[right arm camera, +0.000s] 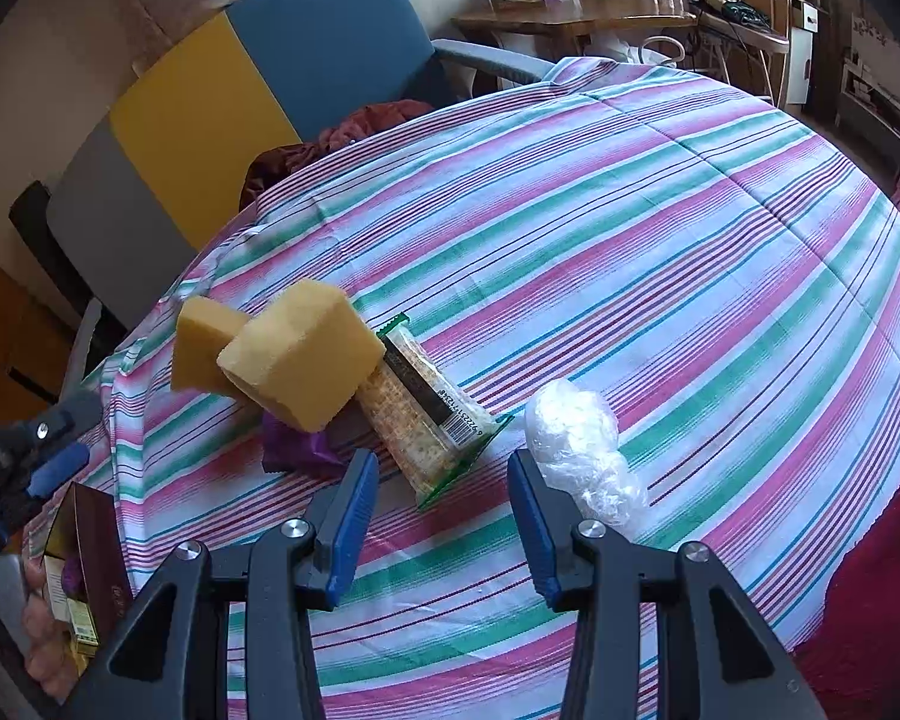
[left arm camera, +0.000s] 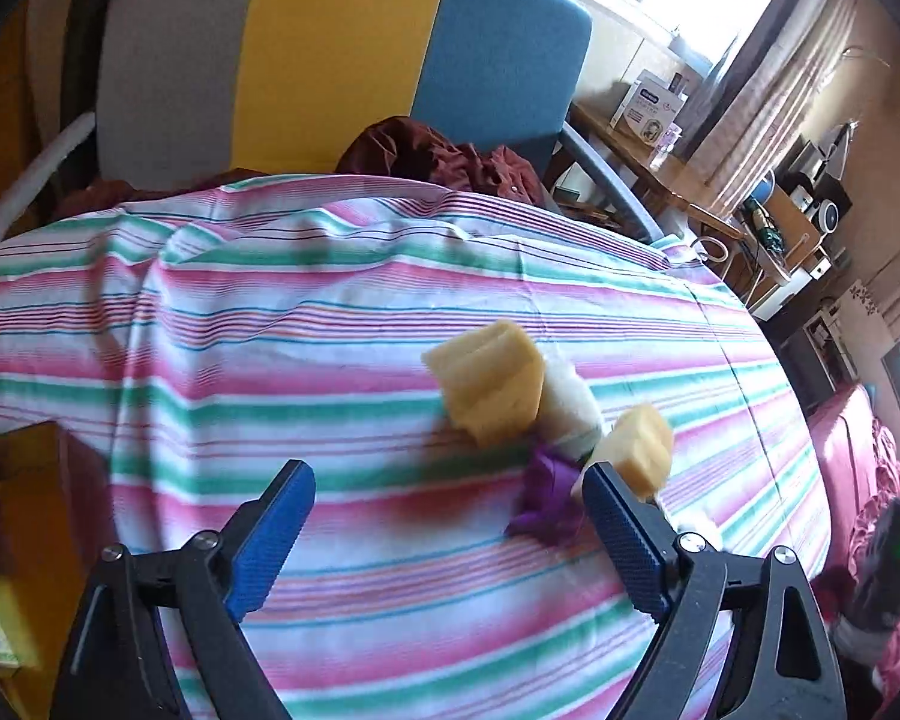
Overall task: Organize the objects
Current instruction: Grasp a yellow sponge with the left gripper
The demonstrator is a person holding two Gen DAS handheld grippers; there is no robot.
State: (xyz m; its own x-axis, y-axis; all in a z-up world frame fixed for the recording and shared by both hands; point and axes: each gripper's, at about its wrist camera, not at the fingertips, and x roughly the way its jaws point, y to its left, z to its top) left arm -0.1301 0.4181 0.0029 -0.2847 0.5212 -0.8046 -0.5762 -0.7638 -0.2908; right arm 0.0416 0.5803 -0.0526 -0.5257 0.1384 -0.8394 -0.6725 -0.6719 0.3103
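I log a cracker packet (right arm camera: pixel 429 414) on the striped cloth (right arm camera: pixel 660 252), just ahead of my right gripper (right arm camera: pixel 444 474), jaws narrow and empty. Two yellow sponges (right arm camera: pixel 303 354) and a purple wrapper (right arm camera: pixel 297 450) lie ahead-left, crumpled plastic (right arm camera: pixel 576 438) ahead-right. Left gripper (left arm camera: pixel 450 492): wide, empty.

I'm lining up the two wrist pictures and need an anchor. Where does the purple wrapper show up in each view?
Left wrist view: the purple wrapper lies low and right of centre, just left of the right fingertip, below the yellow sponge blocks.
Right wrist view: the wrapper lies left of centre, partly under the sponge blocks, beside the cracker packet.
Shared landmark: the yellow-and-blue chair back behind the striped cloth.
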